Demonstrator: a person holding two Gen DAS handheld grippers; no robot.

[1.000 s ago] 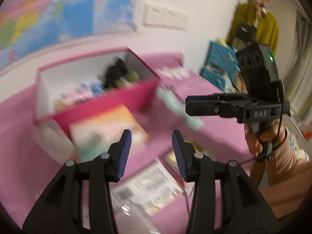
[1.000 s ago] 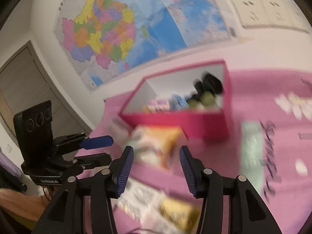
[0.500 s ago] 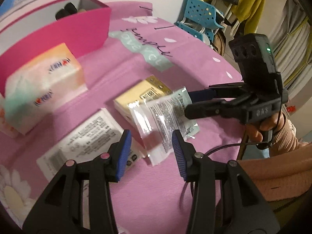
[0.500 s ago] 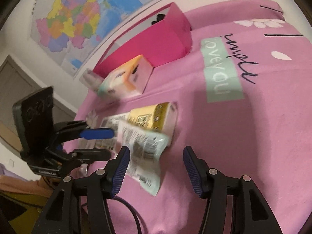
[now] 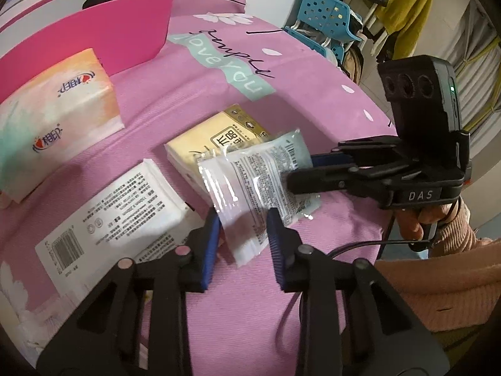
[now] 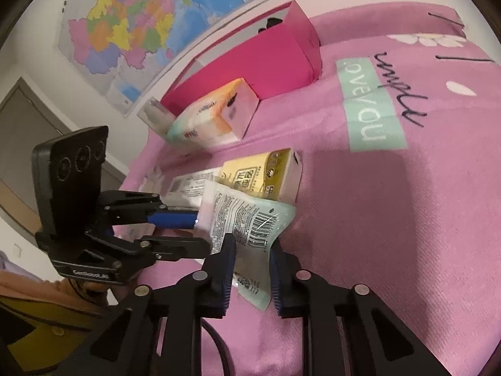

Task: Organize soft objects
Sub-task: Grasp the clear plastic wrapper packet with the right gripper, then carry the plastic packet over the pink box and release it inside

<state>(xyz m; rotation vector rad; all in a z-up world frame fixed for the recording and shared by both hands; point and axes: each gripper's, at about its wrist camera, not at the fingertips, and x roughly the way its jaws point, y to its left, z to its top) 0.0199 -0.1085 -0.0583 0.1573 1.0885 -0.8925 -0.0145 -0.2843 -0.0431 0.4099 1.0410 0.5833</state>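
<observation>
A clear plastic packet (image 5: 260, 175) printed with small text and a barcode lies partly on a yellow tissue pack (image 5: 219, 138) on the pink tablecloth. My left gripper (image 5: 242, 228) is closing on the packet's near end, both blue pads against its edges. My right gripper (image 5: 300, 172) comes in from the right, its jaws closing on the packet's other end. In the right wrist view the packet (image 6: 247, 216) sits between the pads of the right gripper (image 6: 252, 250), and the left gripper (image 6: 197, 232) nips its left edge. The yellow pack (image 6: 260, 172) lies just behind.
A white wipes pack (image 5: 112, 206) lies left of the packet. A pastel tissue pack (image 5: 59, 106) sits in front of an open pink box (image 5: 94, 34) holding dark items. Blue crates (image 5: 325, 18) and hanging yellow coats stand past the table edge. A hand (image 5: 413, 219) holds the right gripper.
Both grippers have dropped toward the table and tilted down. Their jaws have narrowed from open onto the two ends of the clear packet, whose near end has shifted slightly.
</observation>
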